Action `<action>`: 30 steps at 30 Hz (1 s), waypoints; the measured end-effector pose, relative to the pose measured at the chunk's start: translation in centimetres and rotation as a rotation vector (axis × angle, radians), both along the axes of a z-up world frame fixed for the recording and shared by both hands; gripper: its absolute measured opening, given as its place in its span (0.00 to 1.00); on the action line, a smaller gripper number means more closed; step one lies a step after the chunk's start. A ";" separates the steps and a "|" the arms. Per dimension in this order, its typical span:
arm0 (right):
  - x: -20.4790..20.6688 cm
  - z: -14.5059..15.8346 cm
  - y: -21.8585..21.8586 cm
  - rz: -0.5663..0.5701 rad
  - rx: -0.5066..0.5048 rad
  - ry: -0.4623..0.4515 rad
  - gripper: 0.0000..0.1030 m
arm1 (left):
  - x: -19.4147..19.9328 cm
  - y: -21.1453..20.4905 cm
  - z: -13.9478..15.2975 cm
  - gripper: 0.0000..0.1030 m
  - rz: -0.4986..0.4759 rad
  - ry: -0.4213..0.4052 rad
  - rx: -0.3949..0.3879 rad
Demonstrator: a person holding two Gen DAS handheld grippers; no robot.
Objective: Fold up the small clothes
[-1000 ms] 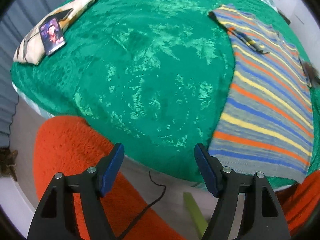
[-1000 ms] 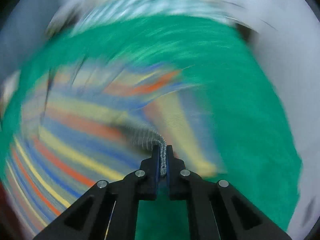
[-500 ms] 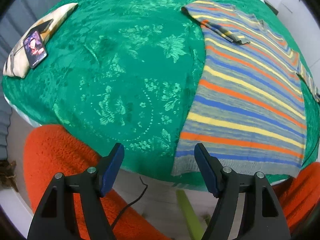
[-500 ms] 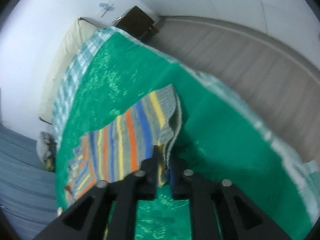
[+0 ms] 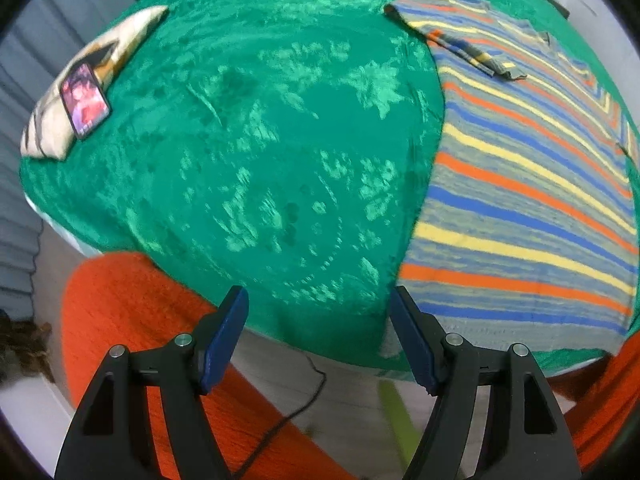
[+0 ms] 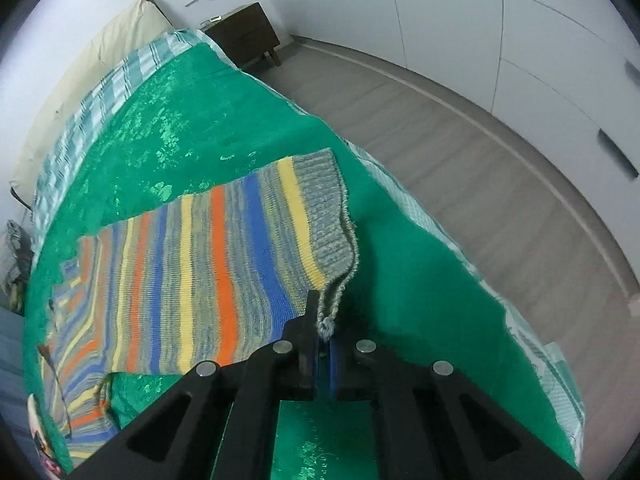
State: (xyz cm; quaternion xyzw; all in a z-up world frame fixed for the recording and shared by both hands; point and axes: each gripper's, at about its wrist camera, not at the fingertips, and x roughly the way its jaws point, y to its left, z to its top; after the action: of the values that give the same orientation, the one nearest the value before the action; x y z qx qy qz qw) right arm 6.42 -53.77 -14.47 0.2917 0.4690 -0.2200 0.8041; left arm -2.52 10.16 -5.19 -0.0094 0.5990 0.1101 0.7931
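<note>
Right gripper (image 6: pixel 325 330) clamped on striped sweater's (image 6: pixel 208 256) grey hem corner; left gripper (image 5: pixel 318 338) wide open off the green bedspread's (image 5: pixel 248 152) edge, roomy there.

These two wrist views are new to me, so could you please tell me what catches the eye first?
The striped sweater stands out, spread flat on the green bedspread at the right of the left wrist view. The right tongs are shut on its grey ribbed hem corner. The left tongs hang open at the bed's near edge, and a phone lies on a pillow far left.

striped sweater (image 6: pixel 208 264) now flatter on the green bedspread (image 6: pixel 400 280), hem corner lower
</note>
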 end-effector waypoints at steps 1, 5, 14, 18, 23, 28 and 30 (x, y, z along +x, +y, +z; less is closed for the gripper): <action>0.2 0.1 0.0 0.006 -0.005 0.000 0.02 | 0.3 0.0 0.8 0.72 -0.018 -0.021 0.016; -0.7 1.9 0.4 0.058 -0.025 -0.043 0.48 | 2.5 -1.0 5.7 0.74 -0.120 -0.174 0.052; -10.7 8.3 3.6 0.009 -0.084 -0.199 0.71 | 16.7 -12.2 5.3 0.96 -0.558 -0.223 -0.067; -13.2 9.2 8.8 0.092 -0.011 -0.299 0.72 | 21.8 -15.2 -1.5 0.88 -0.591 -0.105 0.032; -14.2 8.9 14.9 0.179 -0.037 -0.360 0.72 | 24.3 -12.6 -3.0 0.08 -0.472 -0.082 -0.051; -13.3 9.3 17.4 0.267 -0.124 -0.382 0.72 | 24.0 1.3 3.1 0.08 -0.010 -0.285 -0.285; -12.8 8.8 17.6 0.279 -0.117 -0.369 0.72 | 24.3 8.1 2.4 0.07 0.217 -0.275 -0.222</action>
State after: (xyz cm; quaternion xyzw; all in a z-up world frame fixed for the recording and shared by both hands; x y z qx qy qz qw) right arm -6.35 -36.18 -5.62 0.2120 0.3363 -0.0766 0.9144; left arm 21.78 18.22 -2.83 -0.1760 0.4892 0.1257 0.8449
